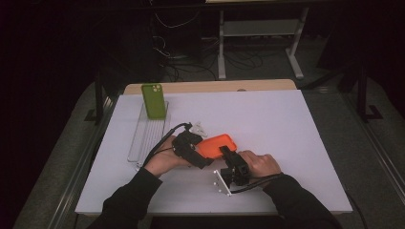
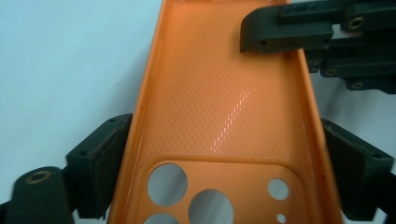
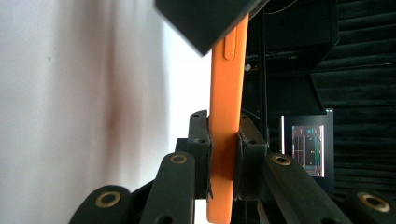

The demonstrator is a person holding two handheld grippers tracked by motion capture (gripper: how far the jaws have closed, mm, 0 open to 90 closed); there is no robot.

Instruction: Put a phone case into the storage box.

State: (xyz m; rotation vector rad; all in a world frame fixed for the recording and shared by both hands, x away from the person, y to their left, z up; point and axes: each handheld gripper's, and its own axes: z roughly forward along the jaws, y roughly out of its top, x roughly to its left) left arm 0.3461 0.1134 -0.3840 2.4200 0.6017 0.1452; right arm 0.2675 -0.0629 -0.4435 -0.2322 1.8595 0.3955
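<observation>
An orange phone case is held above the white table between my two grippers. My left gripper spans the case across its width near the camera holes, its pads lying against both long edges. My right gripper comes from the other side and is shut on one long edge of the case, the rim pinched between its pads. One of its fingers reaches over the case's inner face. A jaw of the left gripper shows dark at the top of the right gripper view.
A green phone case stands upright at the far end of a clear slotted rack on the table's left side. A small white part lies just beyond the left hand. A lit screen glows in the dark room.
</observation>
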